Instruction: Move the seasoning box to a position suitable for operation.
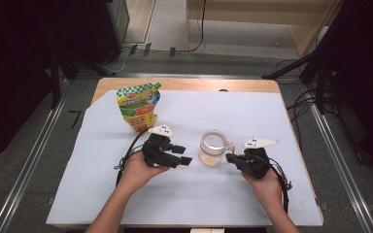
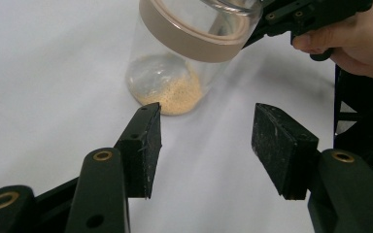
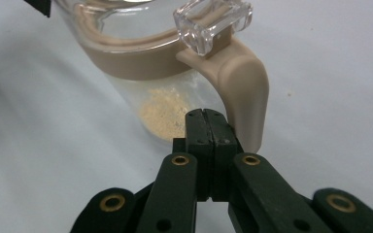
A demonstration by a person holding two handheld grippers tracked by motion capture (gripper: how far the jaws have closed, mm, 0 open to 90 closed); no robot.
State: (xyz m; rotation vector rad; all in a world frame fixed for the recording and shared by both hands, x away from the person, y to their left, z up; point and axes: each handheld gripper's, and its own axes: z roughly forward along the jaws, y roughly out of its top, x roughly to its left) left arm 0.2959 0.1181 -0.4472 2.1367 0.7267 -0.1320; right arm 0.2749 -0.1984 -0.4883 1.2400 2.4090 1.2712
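Observation:
A clear glass jar (image 1: 211, 148) with a beige collar stands upright mid-table, a little yellowish powder (image 2: 172, 94) lying in its bottom. My left gripper (image 1: 184, 154) is just left of the jar, open, with nothing between its jaws (image 2: 206, 131). My right gripper (image 1: 229, 157) is at the jar's right side, shut. In the right gripper view its closed tips (image 3: 207, 119) sit right beside the jar's beige latch lever (image 3: 245, 82), under a clear tab (image 3: 212, 22). Nothing shows between those jaws.
A yellow and green stand-up pouch (image 1: 138, 106) stands at the back left of the white sheet (image 1: 233, 109) covering the wooden table (image 1: 184, 85). Cables and dark stands lie on the floor behind the table.

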